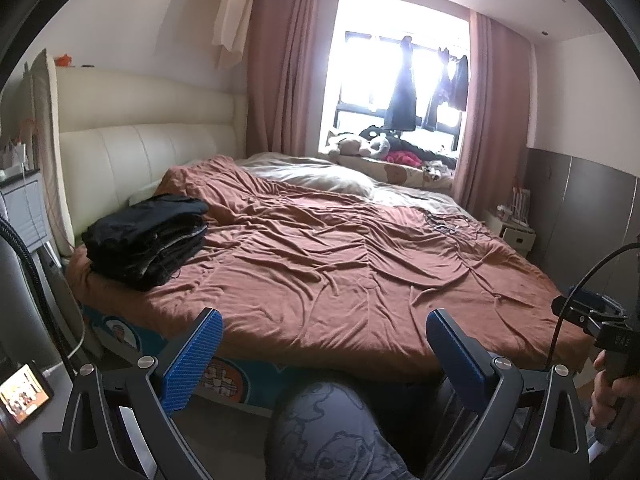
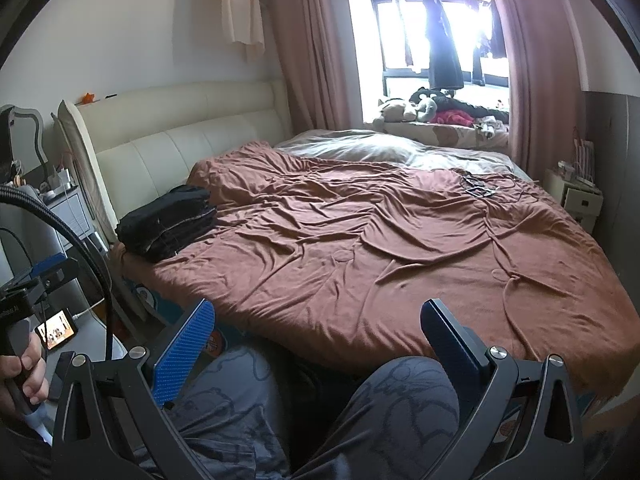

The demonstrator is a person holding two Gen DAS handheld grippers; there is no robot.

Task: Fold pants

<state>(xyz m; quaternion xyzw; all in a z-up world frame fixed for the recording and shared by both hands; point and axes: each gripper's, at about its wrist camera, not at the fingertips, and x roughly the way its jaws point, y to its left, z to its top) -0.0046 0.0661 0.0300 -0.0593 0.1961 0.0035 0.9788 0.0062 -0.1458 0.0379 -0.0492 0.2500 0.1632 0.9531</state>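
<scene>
**Claws idle at the bed's foot, folded stack far up by the headboard**

Claws hang wide apart and empty: the left claw (image 1: 324,354) and the right claw (image 2: 318,344) each show 2 blue pads spread, nothing between them, both low over the person's patterned trouser knees (image 2: 400,396) at the near edge of the bed (image 1: 360,264).

Dark pants (image 1: 146,236) lie as a neat folded stack on the brown cover, near the headboard (image 1: 152,160) and at the bed's left edge, well apart from both claws. No unfolded pants show on the cover.

Judging from this, the moment sits between garments or at the task's end. Any next move calls for fetching another pair and laying it flat on the open cover below the headboard, clear of the stack and of the cables (image 2: 480,188) near the far right.
</scene>
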